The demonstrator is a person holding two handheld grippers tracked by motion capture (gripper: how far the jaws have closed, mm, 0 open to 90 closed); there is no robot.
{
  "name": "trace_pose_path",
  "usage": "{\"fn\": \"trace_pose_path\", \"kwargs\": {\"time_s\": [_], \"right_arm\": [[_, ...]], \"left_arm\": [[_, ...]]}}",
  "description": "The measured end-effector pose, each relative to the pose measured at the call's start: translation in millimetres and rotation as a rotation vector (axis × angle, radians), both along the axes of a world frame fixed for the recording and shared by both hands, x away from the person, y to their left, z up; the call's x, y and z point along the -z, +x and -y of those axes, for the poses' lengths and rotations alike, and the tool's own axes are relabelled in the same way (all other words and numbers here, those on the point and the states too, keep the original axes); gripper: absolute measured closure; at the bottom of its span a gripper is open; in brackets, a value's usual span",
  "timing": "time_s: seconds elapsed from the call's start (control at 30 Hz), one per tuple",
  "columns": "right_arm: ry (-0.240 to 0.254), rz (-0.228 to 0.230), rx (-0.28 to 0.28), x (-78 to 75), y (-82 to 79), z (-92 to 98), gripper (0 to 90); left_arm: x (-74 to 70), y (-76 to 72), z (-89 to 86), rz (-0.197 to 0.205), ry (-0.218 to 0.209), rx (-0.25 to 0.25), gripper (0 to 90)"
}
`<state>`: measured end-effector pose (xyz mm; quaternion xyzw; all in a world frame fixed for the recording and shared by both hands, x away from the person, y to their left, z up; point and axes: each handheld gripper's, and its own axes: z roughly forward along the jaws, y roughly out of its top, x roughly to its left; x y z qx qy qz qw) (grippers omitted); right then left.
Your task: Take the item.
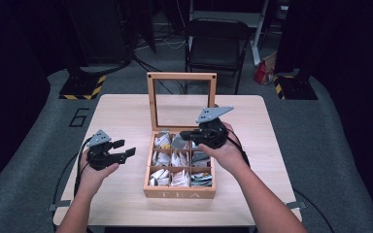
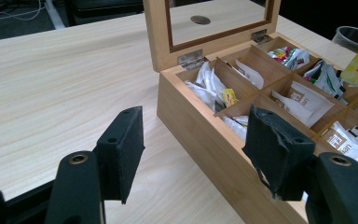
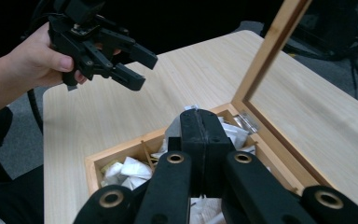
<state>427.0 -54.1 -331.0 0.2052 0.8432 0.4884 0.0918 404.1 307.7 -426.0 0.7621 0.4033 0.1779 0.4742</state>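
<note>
Closed right gripper (image 3: pixel 200 140) over tea box (image 1: pixel 179 192), holding grey packet (image 1: pixel 179 141).

Dark room, grey floor (image 1: pixel 34 145), black chair (image 1: pixel 217 46) behind light wooden table (image 1: pixel 126 116)

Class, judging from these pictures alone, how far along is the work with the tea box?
Done: the tea box stands open, its glass lid upright, its compartments full of tea bags.
In hand: the right tongs, jaws shut, hover over the back compartments; whether they pinch a tea bag cannot be told.
Left: the left tongs wait open and empty beside the box, and no bag lies on the table.
</note>
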Motion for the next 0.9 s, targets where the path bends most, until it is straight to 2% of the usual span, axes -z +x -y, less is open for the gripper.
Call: {"fn": "trace_pose_path", "kwargs": {"time_s": [0.9], "right_arm": [[-0.001,0.049,0.165,-13.0,0.4,68.5,90.0]], "left_arm": [[-0.2,-0.5,-0.5,-0.002,-0.011,-0.011,37.0]]}}
